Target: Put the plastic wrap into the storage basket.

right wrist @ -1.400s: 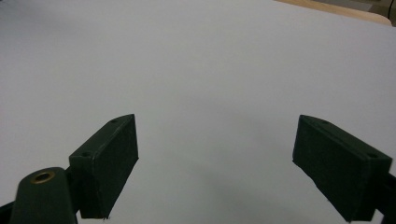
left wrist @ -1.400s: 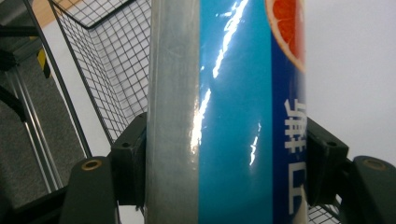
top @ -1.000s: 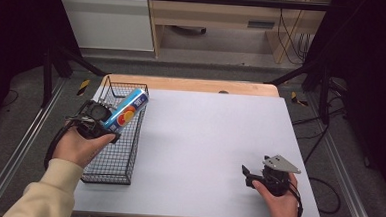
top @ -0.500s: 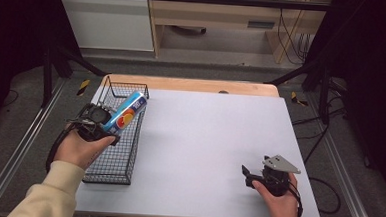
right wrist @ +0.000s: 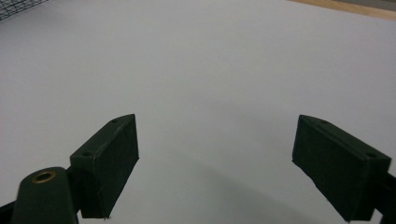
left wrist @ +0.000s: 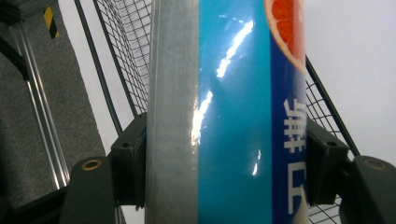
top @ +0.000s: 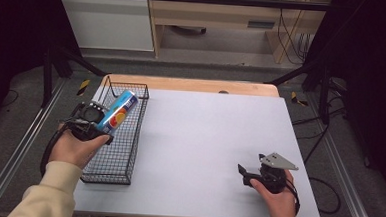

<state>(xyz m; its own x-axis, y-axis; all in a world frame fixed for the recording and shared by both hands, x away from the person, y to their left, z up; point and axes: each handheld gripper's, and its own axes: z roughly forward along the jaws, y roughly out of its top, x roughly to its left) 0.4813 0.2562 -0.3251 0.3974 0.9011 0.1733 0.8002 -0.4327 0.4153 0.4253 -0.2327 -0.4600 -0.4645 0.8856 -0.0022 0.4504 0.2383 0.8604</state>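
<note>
Two grippers are seen from the high view, and almost nothing is found to have changed against the two earlier pictures. The left gripper (top: 101, 125) is held over the wire basket (top: 106, 171) at the table's left edge, and a blue can (top: 119, 110) is clamped in it, tilted so that its far end points away from the person and above the basket's inner long wall. The can is held at the same tilt and over the same part of the basket as before. The right gripper (top: 246, 172) is rested low on the white table (top: 204, 134), well apart from the basket, likewise unmoved.

From the left gripper view, the can (left wrist: 233, 112) is seen running up between the two black jaws, which are pressed against its sides; basket mesh (left wrist: 123, 60) is visible behind it on both sides.

From the right gripper view, the right gripper (right wrist: 215, 158) is seen with its jaws standing wide apart and nothing between them, bare table (right wrist: 210, 70) ahead.

The stillness is judged to be a pause before release: the can is not yet set down, and lowering it into the basket is presumably what is left.
</note>
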